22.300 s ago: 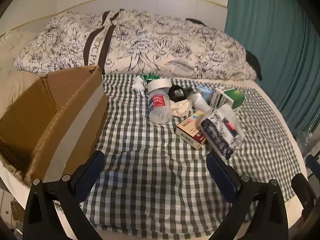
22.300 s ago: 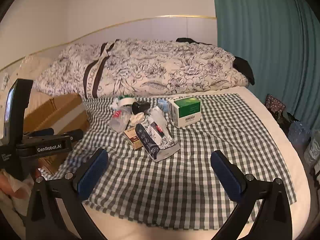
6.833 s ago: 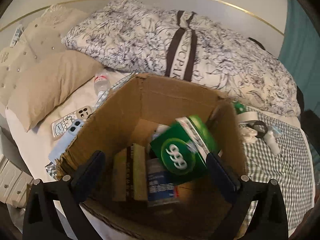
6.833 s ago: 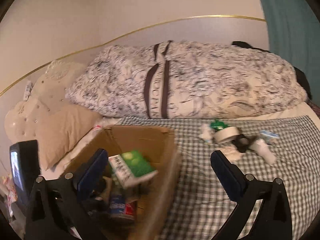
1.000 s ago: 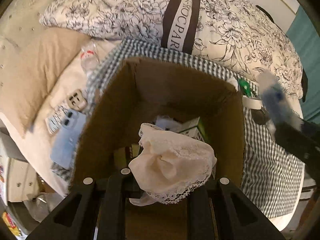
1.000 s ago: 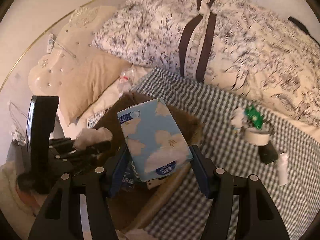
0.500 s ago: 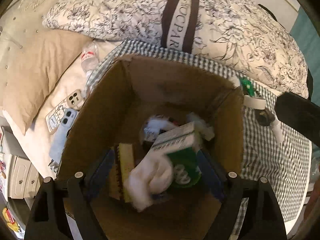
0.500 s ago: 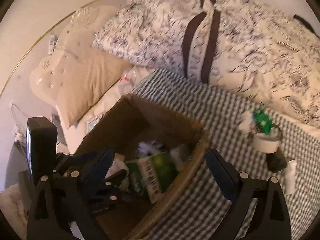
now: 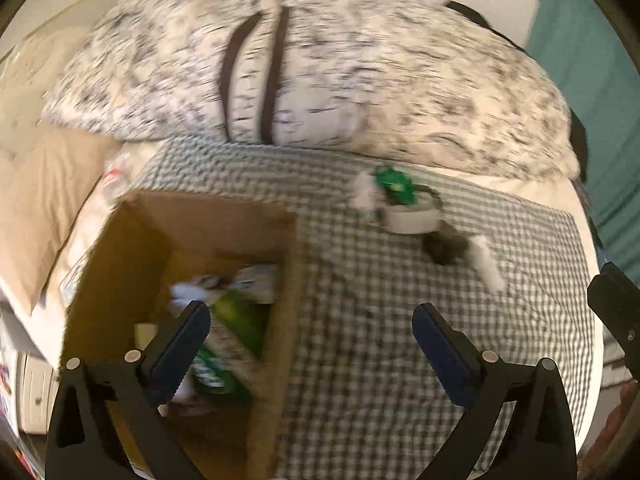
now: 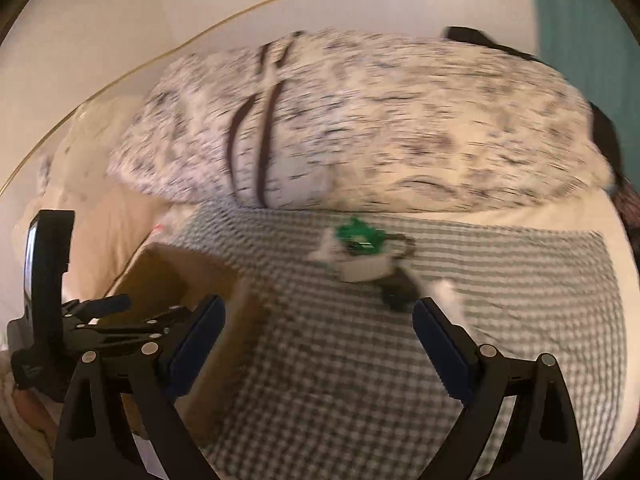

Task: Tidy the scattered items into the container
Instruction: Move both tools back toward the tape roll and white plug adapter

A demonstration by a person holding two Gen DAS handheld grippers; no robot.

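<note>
The open cardboard box [image 9: 289, 280] stands at the left of the checked cloth and holds a green box [image 9: 234, 332] and other items. My left gripper [image 9: 311, 338] is open and empty above the box's right wall. My right gripper [image 10: 319, 336] is open and empty, with the cardboard box [image 10: 168, 280] to its left. A small cluster lies on the cloth: a white tape roll [image 9: 410, 220], a green packet [image 9: 394, 186], a black item [image 9: 446, 246] and a white tube [image 9: 488, 266]. The cluster also shows in the right wrist view [image 10: 366, 262]. Both views are blurred.
A floral duvet [image 9: 320, 72] lies along the back of the bed. Beige pillows [image 9: 36, 188] are at the left. A teal curtain [image 9: 592, 60] hangs at the right. The left gripper's body [image 10: 48, 300] shows at the left of the right wrist view.
Both grippers have let go: the white lace cloth and the blue tissue pack have gone from the jaws. Both views have swung right, from above the box towards the cluster.
</note>
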